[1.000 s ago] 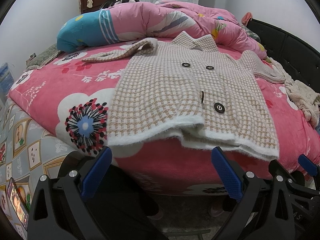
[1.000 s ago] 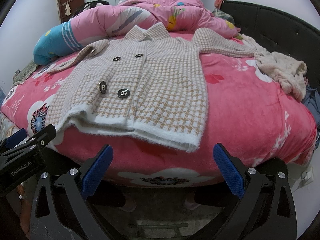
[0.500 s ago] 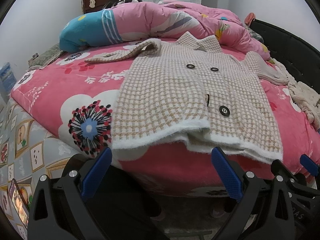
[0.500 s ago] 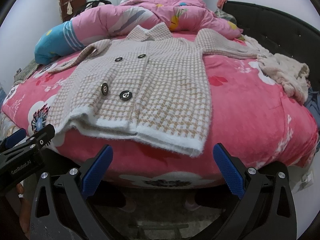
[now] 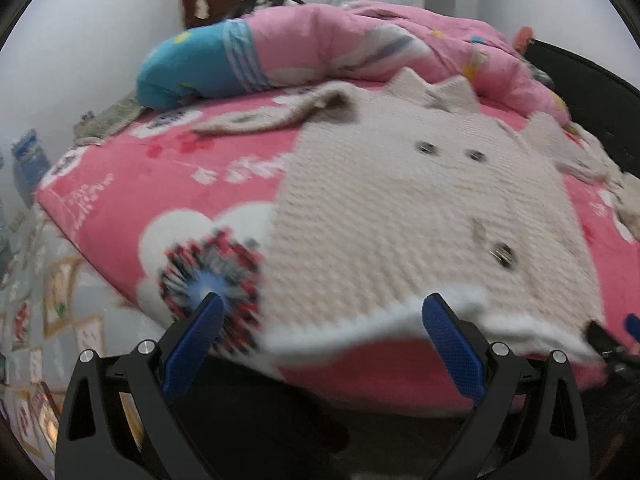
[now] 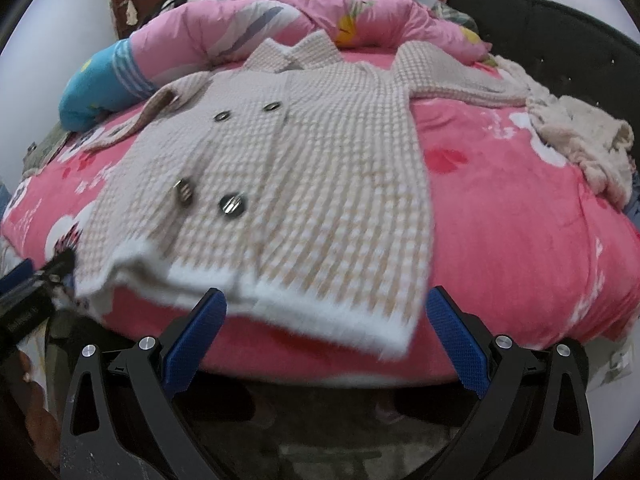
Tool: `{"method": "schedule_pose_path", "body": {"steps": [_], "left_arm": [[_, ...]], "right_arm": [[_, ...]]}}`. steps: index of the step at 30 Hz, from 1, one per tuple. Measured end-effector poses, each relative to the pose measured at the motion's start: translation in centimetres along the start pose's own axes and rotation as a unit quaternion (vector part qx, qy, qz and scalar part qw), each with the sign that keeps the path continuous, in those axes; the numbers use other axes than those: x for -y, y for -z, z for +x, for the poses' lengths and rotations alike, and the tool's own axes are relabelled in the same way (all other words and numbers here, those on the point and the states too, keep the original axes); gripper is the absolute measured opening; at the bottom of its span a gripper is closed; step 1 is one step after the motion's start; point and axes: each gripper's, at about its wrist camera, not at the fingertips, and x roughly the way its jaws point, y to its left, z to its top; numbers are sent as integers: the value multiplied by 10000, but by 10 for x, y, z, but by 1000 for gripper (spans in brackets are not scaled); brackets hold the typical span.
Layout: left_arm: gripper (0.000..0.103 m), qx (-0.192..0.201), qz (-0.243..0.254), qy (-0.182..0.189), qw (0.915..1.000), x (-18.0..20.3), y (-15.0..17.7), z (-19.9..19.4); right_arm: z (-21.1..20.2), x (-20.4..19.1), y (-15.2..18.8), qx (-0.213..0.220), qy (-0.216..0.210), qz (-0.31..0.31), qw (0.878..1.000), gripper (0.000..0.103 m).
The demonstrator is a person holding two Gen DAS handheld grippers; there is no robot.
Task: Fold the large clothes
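Two grippers, left gripper (image 5: 320, 338) and right gripper (image 6: 326, 330), are held spread and empty just short of the white hem of the checked coat (image 6: 288, 168), which is laid lengthwise on the bed (image 6: 520, 240), collar farthest, each seemingly nearest its own hem corner.

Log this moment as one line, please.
phase: approach | left gripper: open, empty, at hem | right gripper: open, empty, at hem | checked coat: flat on bed, unfolded
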Motion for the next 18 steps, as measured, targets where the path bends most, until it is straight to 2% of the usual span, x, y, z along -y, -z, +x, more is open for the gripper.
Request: {"method": "schedule_pose_path", "body": {"steps": [2,7,9,11,13,18], "left_arm": [[98,26,-88,-2,10000,-13,-17,16],[98,-431,-22,-151,9990,-25,-58,88],[98,-472,81,-130,9988,-22,-66,110],[98,-710,261,-257,9968,-18,-68,134],[98,-1024,288,-118,9943,-19,-63,154],[98,-999,9,452,9940,-40,-54,156]], "right_arm": [[14,1,-18,-52,-28,-125,9999,96],[62,-3,-62,-252,-435,-301,9983,96],[92,-2,-74,-519,-549,-264,9968,96],[118,1,-75,-836,-610,-191,9944,96],[132,5,-70,-996,-688,-191,9925,96],[121,6,-53,-753,-837,-583,9919,96]]}}
